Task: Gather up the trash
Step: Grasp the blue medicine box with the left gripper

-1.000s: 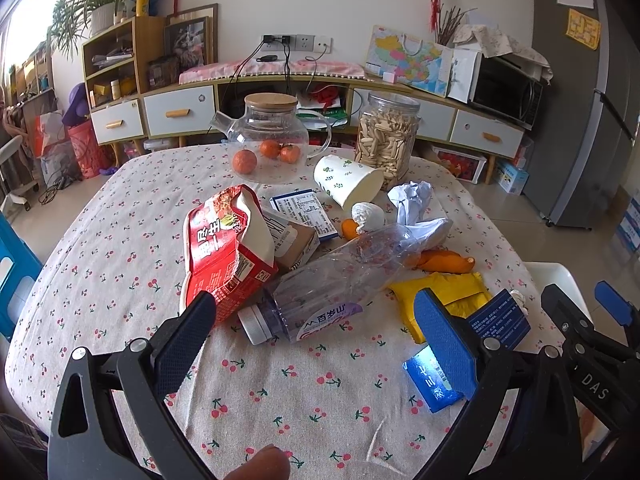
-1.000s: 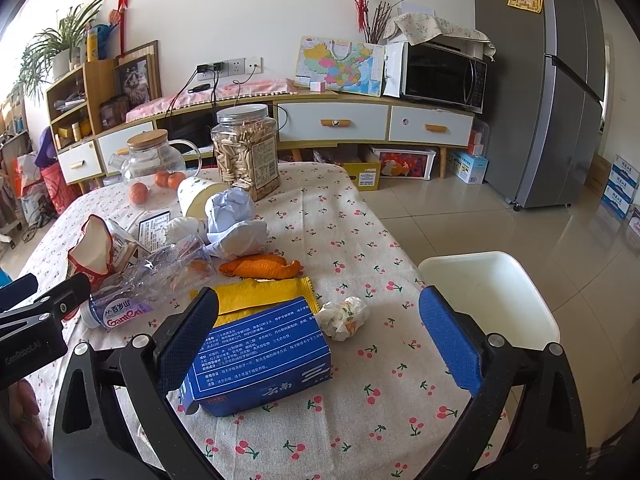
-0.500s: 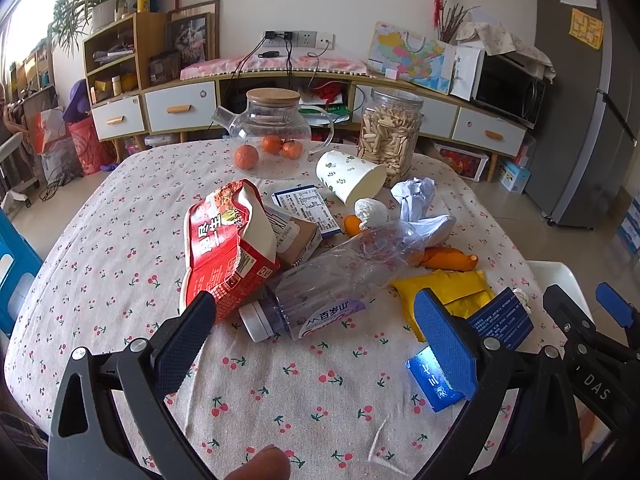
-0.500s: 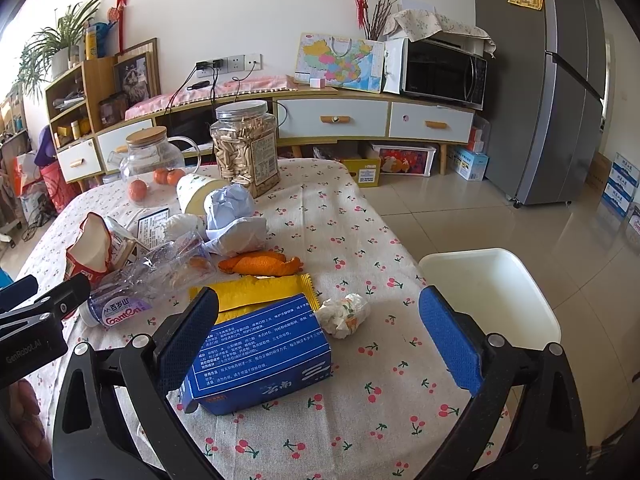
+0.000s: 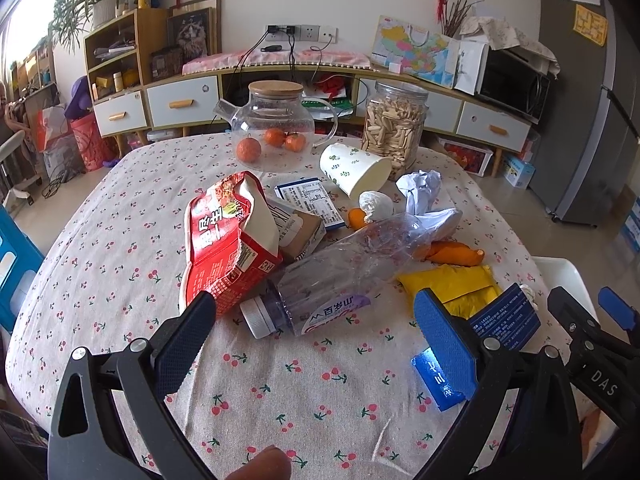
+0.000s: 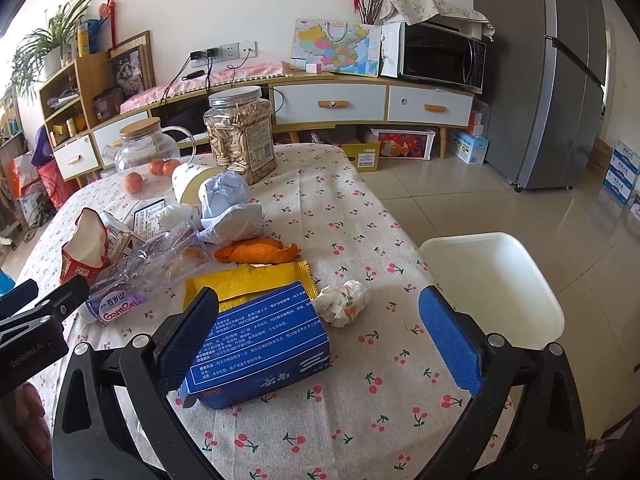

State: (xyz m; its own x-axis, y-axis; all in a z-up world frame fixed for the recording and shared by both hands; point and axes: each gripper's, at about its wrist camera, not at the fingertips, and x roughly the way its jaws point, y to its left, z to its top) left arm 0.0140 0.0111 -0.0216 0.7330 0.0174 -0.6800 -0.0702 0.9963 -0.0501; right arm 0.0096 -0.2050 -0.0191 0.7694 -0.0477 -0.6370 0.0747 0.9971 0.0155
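1. The trash lies in a heap in the middle of the table (image 5: 100,240), which has a cloth with little cherries on it
2. A squashed clear plastic bottle (image 5: 332,268) lies on its side. Its long way runs from near left to far right, and its white cap (image 5: 256,318) points toward the left gripper (image 5: 312,324)
3. The bottle label reads "Ganten" in the right wrist view; in the left wrist view that word is mostly hidden
4. A red snack bag (image 5: 224,240) sits just left of the bottle and touches it. A yellow wrapper (image 6: 248,280) and an orange peel (image 6: 256,252) lie on the bottle's right
5. A blue box (image 6: 256,344) with white writing too small to read lies flat, partly on top of the yellow wrapper. A crumpled white wad (image 6: 342,302) is just beside it
6. Only the right wrist view shows the whole white bin (image 6: 532,280) off the table's right edge; the left view shows just a corner of it
7. Only the left wrist view shows the open paper cup (image 5: 352,168) well
8. The left gripper is wide apart and holds nothing
9. The right gripper (image 6: 320,328) is wide apart too, with nothing in it, above the blue box. "DAS" is on its side, and the left one reads "GenRobot.AI"
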